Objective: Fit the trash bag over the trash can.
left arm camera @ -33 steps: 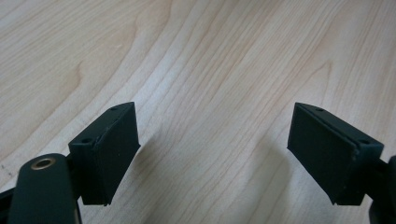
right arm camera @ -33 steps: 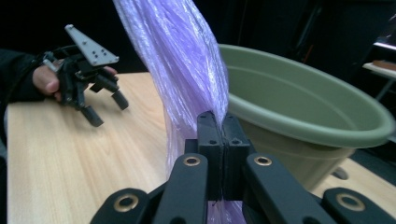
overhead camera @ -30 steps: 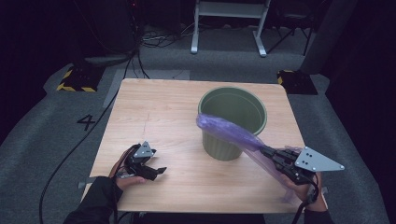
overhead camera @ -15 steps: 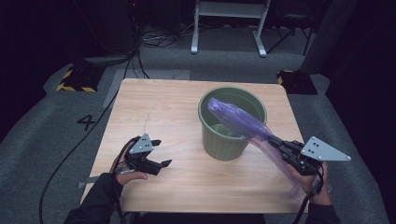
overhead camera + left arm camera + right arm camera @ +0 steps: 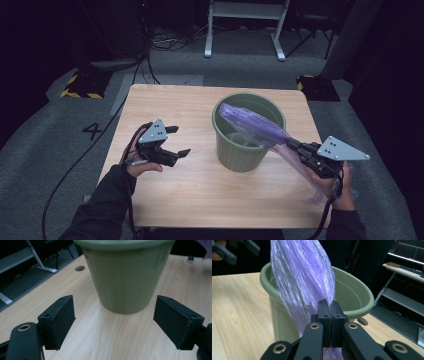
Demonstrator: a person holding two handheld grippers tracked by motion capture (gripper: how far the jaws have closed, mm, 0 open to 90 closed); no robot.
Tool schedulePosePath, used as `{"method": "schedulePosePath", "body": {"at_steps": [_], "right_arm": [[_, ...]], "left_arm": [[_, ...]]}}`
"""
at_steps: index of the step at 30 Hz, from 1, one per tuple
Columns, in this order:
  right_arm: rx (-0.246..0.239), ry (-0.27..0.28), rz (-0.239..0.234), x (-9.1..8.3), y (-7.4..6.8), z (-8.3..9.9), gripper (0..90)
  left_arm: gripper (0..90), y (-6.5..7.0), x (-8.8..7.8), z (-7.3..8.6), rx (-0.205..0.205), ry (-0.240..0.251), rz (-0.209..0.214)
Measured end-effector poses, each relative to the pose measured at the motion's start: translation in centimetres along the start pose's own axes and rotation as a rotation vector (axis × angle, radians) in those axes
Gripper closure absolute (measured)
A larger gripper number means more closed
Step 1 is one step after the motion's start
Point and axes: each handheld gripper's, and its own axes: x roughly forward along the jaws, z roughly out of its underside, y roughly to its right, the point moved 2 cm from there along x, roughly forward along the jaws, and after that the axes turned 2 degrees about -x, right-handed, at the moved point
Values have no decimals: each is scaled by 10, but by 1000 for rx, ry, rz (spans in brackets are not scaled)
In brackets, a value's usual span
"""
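A green plastic pot (image 5: 248,131) stands on the wooden table (image 5: 170,105), right of centre. My right gripper (image 5: 291,144) is shut on a purple plastic bag (image 5: 252,124), bunched into a long roll that reaches over the pot's rim and above its opening. In the right gripper view the bag (image 5: 303,277) rises from the closed jaws in front of the pot (image 5: 352,297). My left gripper (image 5: 179,141) hovers open to the left of the pot, nothing between its pads. Seen from the left gripper view, the pot (image 5: 125,275) is straight ahead, beyond the wide jaws.
A loose tail of the bag (image 5: 306,175) hangs down by my right hand at the table's right edge. Behind the table stands a white metal frame (image 5: 245,25) on grey floor. Cables (image 5: 75,165) trail off to the left. Bare tabletop lies in front of the pot.
My left gripper has risen off the table and moved toward the pot. The right gripper has carried the bag's end further right, from the pot's left rim to over its opening.
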Motion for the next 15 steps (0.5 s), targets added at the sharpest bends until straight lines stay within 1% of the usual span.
{"method": "schedulePosePath", "body": {"at_steps": [3, 6, 9, 13, 15], "right_arm": [[0, -5, 0, 2, 2, -1, 896], [-2, -9, -6, 3, 3, -3, 895], [-6, -20, -16, 5, 3, -4, 894], [-9, -23, -19, 5, 4, -6, 892], [-7, -23, -17, 4, 5, -6, 892]], "left_arm": [[172, -2, 0, -19, 15, 19, -5], [205, -2, 3, -38, 37, 33, 9], [210, -2, 7, -54, 39, 60, 23], [209, -3, 17, -70, 67, 59, -6], [209, -4, 21, -76, 65, 62, -10]]}}
